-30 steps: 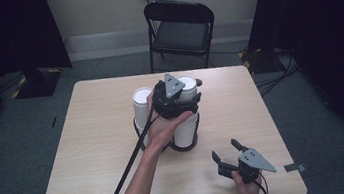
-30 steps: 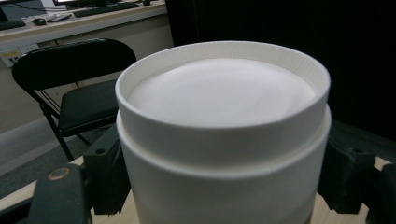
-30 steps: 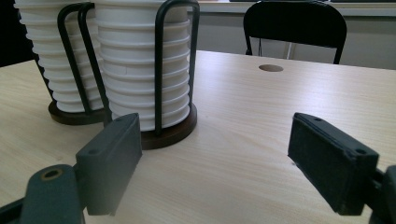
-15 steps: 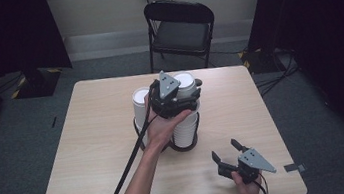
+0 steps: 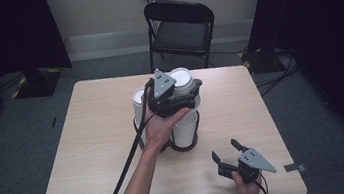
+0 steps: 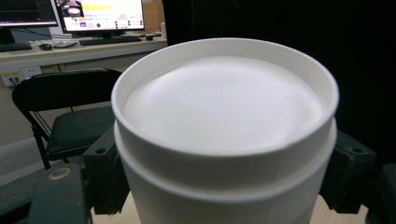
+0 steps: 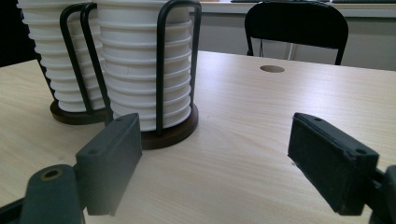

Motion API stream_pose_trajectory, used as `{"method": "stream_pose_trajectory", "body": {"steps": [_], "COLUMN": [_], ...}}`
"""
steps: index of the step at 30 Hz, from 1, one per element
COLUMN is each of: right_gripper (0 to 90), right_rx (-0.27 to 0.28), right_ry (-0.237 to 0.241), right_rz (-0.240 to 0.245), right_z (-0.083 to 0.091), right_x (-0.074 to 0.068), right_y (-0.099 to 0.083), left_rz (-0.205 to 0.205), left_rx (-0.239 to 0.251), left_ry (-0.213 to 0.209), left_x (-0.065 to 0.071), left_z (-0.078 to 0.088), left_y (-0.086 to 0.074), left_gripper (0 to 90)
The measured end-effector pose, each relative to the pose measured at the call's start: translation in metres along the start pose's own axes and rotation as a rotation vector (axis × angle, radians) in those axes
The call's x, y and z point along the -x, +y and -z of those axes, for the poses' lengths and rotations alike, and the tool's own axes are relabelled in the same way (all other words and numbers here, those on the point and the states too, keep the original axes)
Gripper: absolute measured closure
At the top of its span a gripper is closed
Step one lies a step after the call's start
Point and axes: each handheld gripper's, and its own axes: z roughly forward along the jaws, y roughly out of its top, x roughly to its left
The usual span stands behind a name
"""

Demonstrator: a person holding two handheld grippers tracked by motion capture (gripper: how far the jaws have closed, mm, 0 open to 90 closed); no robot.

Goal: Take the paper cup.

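High view: two stacks of white cups point(image 5: 182, 126) stand mid-desk point(image 5: 91, 153). The left gripper point(image 5: 190, 90) pinches the top cup point(image 5: 181, 79) of the right stack, and the right gripper point(image 5: 227, 151) rests near the desk's near right corner.

Left gripper view: one cup point(image 6: 224, 135) sits clamped between two black jaws.

Right gripper view: two wire-caged stacks point(image 7: 140, 70), jaws spread wide with nothing between them.

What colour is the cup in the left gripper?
White; the cup shows best in the left gripper view.
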Motion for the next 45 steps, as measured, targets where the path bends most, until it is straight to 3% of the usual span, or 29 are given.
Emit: {"method": "stream_pose_trajectory", "body": {"steps": [6,15,22,27,38,45], "right_gripper": [17.0,17.0,17.0,17.0,17.0,17.0], "right_rx": [-0.002,-0.003,-0.001,-0.003,-0.005,-0.005], "right_ry": [0.001,0.002,0.0,0.0,0.001,-0.001], "right_rz": [0.0,-0.002,-0.002,-0.002,0.0,0.001], "right_z": [0.0,0.0,0.0,0.0,0.0,0.0], "right_x": [0.0,0.0,0.0,0.0,0.0,0.0], "right_y": [0.0,0.0,0.0,0.0,0.0,0.0], "left_rz": [0.018,0.019,0.01,0.032,0.05,0.018], "left_rx": [0.051,0.073,0.116,0.145,0.146,0.131], "left_ry": [0.006,-0.02,-0.021,-0.044,-0.079,-0.087], "left_x": [0.0,0.0,0.001,0.001,0.007,0.012], "left_z": [0.006,0.015,0.029,0.043,0.063,0.076], "left_y": [0.006,0.012,0.021,0.025,0.023,0.013], "left_gripper": [19.9,19.9,20.0,20.0,20.0,20.0]}}
